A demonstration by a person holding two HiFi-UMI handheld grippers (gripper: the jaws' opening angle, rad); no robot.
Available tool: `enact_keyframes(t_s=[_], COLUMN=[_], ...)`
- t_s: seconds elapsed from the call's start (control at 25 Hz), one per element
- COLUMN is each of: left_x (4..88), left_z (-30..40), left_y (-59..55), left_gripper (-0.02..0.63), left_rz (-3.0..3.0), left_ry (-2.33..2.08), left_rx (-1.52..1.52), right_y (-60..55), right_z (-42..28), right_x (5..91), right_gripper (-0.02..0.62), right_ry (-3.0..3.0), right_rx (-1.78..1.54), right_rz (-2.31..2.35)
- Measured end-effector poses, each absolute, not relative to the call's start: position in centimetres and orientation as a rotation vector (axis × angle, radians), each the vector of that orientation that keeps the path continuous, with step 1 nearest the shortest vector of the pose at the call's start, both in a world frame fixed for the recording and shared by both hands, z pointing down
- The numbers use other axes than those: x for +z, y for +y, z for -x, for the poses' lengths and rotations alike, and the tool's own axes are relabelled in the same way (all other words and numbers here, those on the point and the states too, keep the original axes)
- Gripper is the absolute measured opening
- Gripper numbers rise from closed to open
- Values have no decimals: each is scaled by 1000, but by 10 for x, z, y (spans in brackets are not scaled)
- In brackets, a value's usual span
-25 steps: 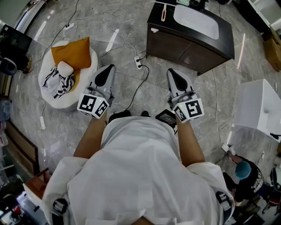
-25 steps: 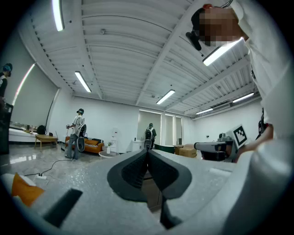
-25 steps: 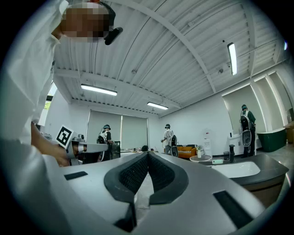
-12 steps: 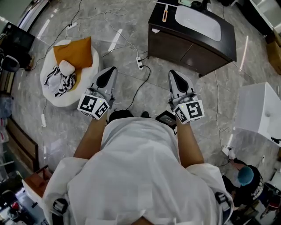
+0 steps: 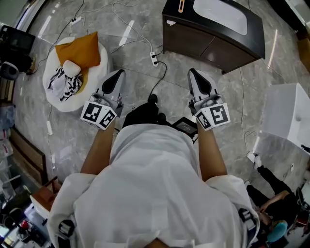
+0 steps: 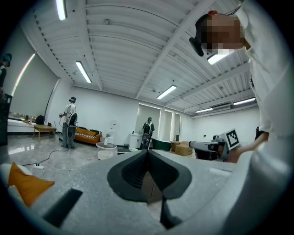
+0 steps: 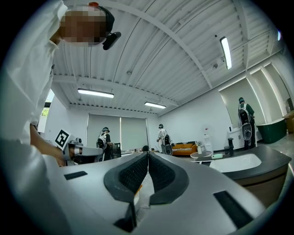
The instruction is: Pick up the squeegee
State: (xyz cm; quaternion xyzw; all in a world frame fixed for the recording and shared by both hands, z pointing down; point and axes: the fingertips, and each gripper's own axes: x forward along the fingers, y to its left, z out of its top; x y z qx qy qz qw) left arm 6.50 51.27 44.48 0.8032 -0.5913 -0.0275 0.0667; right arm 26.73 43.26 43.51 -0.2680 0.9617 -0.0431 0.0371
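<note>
The squeegee [image 5: 180, 7], an orange handle with a white end, lies on the left part of the dark cabinet top [image 5: 174, 14], beside a white sink [image 5: 227, 17], at the top edge of the head view. My left gripper [image 5: 112, 77] and right gripper [image 5: 196, 75] are held side by side over the floor, well short of the cabinet. Both are shut with nothing between the pads. In the left gripper view the jaws [image 6: 147, 150] meet at the tip; the right gripper [image 6: 216, 148] shows off to the side. In the right gripper view the jaws [image 7: 148, 153] are closed, with the sink [image 7: 239, 161] at right.
A white round pouf [image 5: 58, 104] carrying an orange cushion [image 5: 78, 48] stands on the floor at left. A power strip [image 5: 154, 57] and cables trail before the cabinet. A white unit [image 5: 286, 116] stands at right. A person [image 5: 271, 193] is low at the bottom right.
The cabinet and squeegee have slid toward the top edge of the head view as the person steps forward, a black shoe now showing between the grippers. Both grippers stay shut.
</note>
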Motion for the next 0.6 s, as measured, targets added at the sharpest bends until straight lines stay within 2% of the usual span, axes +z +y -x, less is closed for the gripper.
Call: enact_keyframes(t_s=[0.32,0.6], left_x=[462,460], left_z=[-58,-21], left_y=[450,371], left_gripper=[12,12], left_rz=[-2443,-2470], left_ry=[-1699,-1681], left_rx=[-120,-156], right_y=[386,312], right_z=[-260,-220], right_x=[453,454], right_gripper=[14,12], right_ry=[2974,3007], right_rx=[-196,-228], right_rz=[836,819])
